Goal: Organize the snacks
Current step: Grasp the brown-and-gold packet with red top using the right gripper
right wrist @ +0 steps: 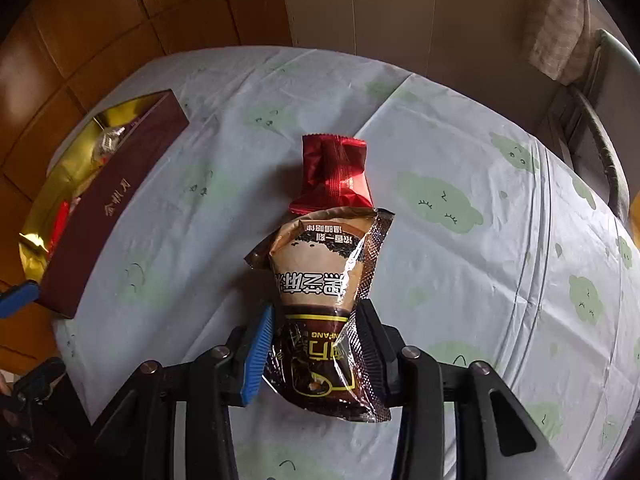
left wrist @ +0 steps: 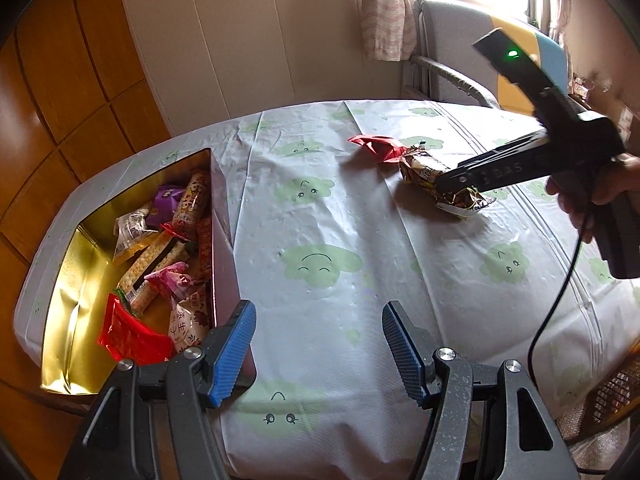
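A brown and cream snack packet (right wrist: 320,280) lies on the cloud-print tablecloth, and my right gripper (right wrist: 316,354) is shut on its lower end, pads pressing both sides. Its far end touches a red wrapped snack (right wrist: 334,172). From the left wrist view, the same brown packet (left wrist: 424,168) sits under the right gripper (left wrist: 454,190), with the red snack (left wrist: 378,146) beyond it. A gold-lined box (left wrist: 68,280) at the left holds several wrapped snacks. My left gripper (left wrist: 320,354) hangs open and empty just right of the box's wall.
The box's dark red outer wall (right wrist: 112,208) runs along the table's left side. A grey chair (left wrist: 452,40) stands behind the table by the window. A black cable (left wrist: 560,300) hangs from the right hand's tool. The tablecloth (left wrist: 320,220) lies wrinkled in the middle.
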A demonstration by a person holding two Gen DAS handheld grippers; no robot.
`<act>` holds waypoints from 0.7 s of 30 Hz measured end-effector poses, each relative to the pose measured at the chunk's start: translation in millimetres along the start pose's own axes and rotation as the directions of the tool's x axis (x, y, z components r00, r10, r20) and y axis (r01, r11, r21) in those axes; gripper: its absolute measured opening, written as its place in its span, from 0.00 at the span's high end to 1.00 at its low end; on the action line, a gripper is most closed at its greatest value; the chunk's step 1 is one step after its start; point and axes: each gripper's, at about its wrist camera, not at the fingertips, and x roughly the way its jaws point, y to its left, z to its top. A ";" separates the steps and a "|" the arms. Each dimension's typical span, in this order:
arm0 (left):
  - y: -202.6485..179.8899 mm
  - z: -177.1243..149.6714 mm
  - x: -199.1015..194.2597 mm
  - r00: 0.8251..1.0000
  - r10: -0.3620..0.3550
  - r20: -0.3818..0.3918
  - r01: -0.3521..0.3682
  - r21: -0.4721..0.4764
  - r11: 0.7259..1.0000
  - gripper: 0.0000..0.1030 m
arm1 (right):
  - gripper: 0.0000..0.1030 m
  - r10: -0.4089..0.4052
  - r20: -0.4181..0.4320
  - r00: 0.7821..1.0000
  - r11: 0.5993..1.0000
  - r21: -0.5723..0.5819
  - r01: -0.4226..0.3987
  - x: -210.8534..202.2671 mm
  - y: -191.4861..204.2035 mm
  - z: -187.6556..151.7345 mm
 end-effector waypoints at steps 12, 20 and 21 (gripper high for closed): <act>5.2 24.3 -1.4 0.999 -0.037 0.030 0.037 -0.010 0.999 0.36 | 0.71 -0.133 -0.075 0.988 0.991 0.006 0.134 -28.3 -34.2 -67.1; -7.6 53.6 16.7 0.995 -0.102 -0.008 0.101 -0.043 0.994 0.36 | 0.67 -0.115 -0.075 0.991 0.992 0.040 0.118 -19.6 -43.2 -64.5; -9.0 56.5 19.5 0.995 -0.103 -0.013 0.102 -0.046 0.994 0.36 | 0.67 -0.114 -0.076 0.991 0.992 0.040 0.117 -19.0 -43.7 -64.2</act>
